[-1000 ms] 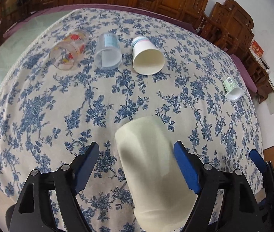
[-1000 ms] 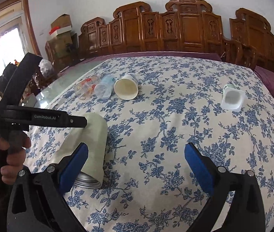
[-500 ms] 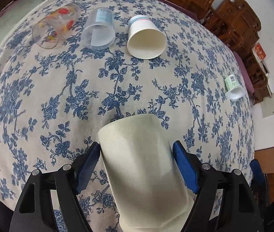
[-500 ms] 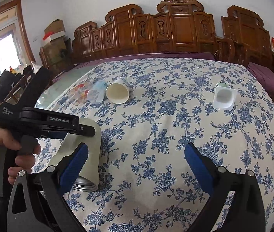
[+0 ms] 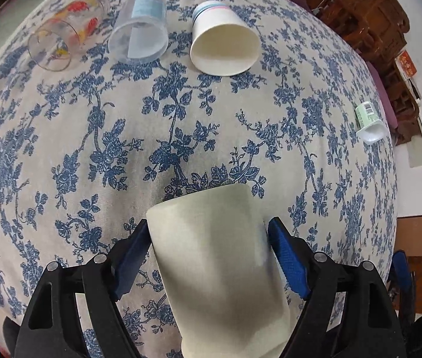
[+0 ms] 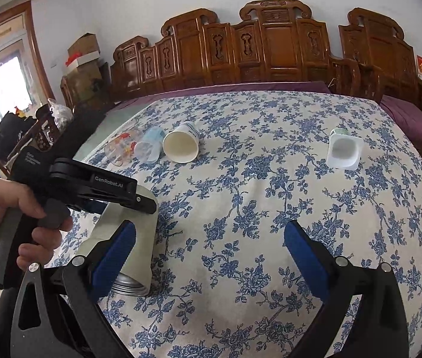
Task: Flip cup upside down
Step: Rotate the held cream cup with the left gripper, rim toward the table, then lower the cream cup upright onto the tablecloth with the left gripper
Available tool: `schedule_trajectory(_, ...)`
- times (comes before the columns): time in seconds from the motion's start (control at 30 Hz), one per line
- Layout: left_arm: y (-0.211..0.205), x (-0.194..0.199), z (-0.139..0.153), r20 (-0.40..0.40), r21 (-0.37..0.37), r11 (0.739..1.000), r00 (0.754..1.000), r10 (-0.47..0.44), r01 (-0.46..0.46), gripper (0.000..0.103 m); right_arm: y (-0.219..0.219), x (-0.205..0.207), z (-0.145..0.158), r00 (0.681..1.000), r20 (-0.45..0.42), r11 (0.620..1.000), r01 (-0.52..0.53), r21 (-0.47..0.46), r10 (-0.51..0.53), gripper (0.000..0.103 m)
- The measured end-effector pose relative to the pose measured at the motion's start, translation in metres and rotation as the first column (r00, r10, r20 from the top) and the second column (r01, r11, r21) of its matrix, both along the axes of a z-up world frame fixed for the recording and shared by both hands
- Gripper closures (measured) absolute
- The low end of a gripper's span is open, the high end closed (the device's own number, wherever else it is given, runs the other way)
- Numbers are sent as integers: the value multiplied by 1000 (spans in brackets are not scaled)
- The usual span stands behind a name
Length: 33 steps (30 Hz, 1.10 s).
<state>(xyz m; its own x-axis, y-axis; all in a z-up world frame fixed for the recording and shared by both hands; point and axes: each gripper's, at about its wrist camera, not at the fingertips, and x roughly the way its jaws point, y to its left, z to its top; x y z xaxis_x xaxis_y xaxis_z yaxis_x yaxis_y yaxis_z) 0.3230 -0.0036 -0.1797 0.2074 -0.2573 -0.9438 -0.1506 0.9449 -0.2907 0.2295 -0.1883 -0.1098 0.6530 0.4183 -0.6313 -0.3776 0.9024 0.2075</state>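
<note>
Left claw (image 5: 208, 232) pinching the cream cup (image 5: 217, 265), lying on its side at the near left of the surface (image 6: 270, 208). Right claw (image 6: 208, 253) wide open, holding nothing. Best to squeeze gently, lift clear, then turn the metal rim slowly down.

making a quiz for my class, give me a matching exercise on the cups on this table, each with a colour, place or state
1. cream cup
2. paper cup
3. painted glass
4. small white pot

a. lying alone at the right of the cloth
b. white inside, mouth toward the camera
c. clear, with red and yellow print
d. between the left gripper pads

Pairs: 1-d, 2-b, 3-c, 4-a
</note>
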Motion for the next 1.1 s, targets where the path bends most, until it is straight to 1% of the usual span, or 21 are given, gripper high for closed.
schedule_trajectory(0.13,-2,2,0,-20,16,1000,1000,-18,18,28,1,0,-1,1000,0,1000,0,5,0,3)
schedule_trajectory(0.37,-7,5,1,-19,60,997,998,-55,56,29,0,0,-1,1000,-2,1000,1,5,-1,3)
schedule_trajectory(0.43,-7,7,2,-25,87,994,998,-57,59,29,0,1,-1,1000,-3,1000,3,7,-3,3)
schedule_trajectory(0.47,-8,7,3,-18,110,992,998,-62,64,30,0,1,-1,1000,-2,1000,4,7,-4,3)
schedule_trajectory(0.53,-9,8,6,-3,129,989,997,-72,72,30,0,1,-2,1000,-2,1000,5,8,-5,3)
schedule_trajectory(0.63,-6,5,18,38,151,985,996,-85,79,30,-1,1,-2,1000,-3,1000,6,8,-6,3)
schedule_trajectory(0.7,-6,1,31,84,172,982,992,-98,82,31,-1,1,-2,1000,-4,1000,5,9,-5,3)
schedule_trajectory(0.73,-5,-3,42,119,179,980,987,-110,87,31,-1,1,-3,1000,-4,1000,5,8,-5,3)
schedule_trajectory(0.8,-4,-7,56,160,179,980,980,-117,87,31,0,0,-3,1000,-5,1000,7,7,-7,3)
schedule_trajectory(0.9,-5,-16,74,227,222,970,963,-145,94,31,-1,1,-4,1000,-9,1000,9,8,-9,3)
schedule_trajectory(0.97,-6,-21,83,262,253,963,952,-157,89,32,-1,1,-5,1000,-11,1000,9,6,-9,3)
schedule_trajectory(1.1,-7,-25,89,296,281,956,939,-174,89,32,1,2,-6,1000,-13,1000,9,2,-9,3)
